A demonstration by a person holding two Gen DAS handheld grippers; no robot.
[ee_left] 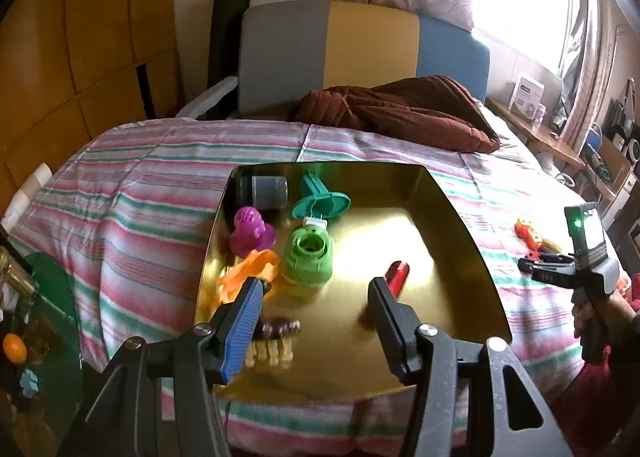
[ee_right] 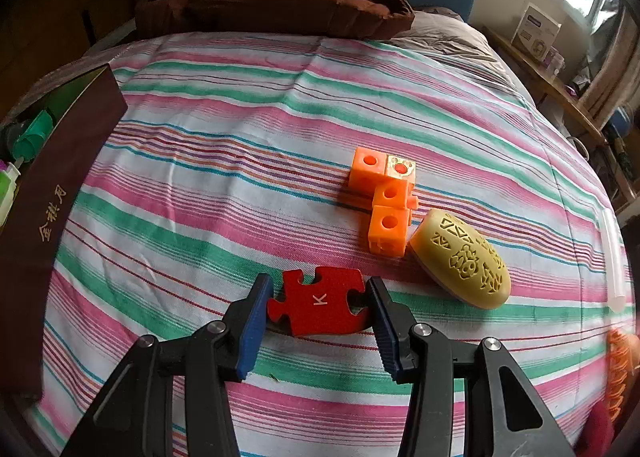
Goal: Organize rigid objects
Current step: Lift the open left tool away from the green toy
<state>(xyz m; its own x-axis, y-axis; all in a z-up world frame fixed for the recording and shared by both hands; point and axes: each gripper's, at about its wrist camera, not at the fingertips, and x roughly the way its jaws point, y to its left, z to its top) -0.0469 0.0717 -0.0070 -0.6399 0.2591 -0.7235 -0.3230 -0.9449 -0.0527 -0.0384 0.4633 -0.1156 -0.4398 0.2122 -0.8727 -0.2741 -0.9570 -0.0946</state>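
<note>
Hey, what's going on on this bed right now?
A person is sorting small toys into a gold tray on the striped bedspread. The right gripper has its fingers around a red puzzle piece lying on the bed, beside orange cubes and a yellow oval. The left gripper hangs open and empty over the tray, which already holds several toys.

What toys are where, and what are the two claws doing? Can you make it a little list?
place: striped bedspread on a bed
gold tray: purple toy, green toy, teal piece, grey cup, orange piece, red stick
loose on the bedspread: orange blocks, yellow oval case
left claw: open, empty, above the tray
right claw: around the red puzzle piece marked K, pads at its two ends
</note>
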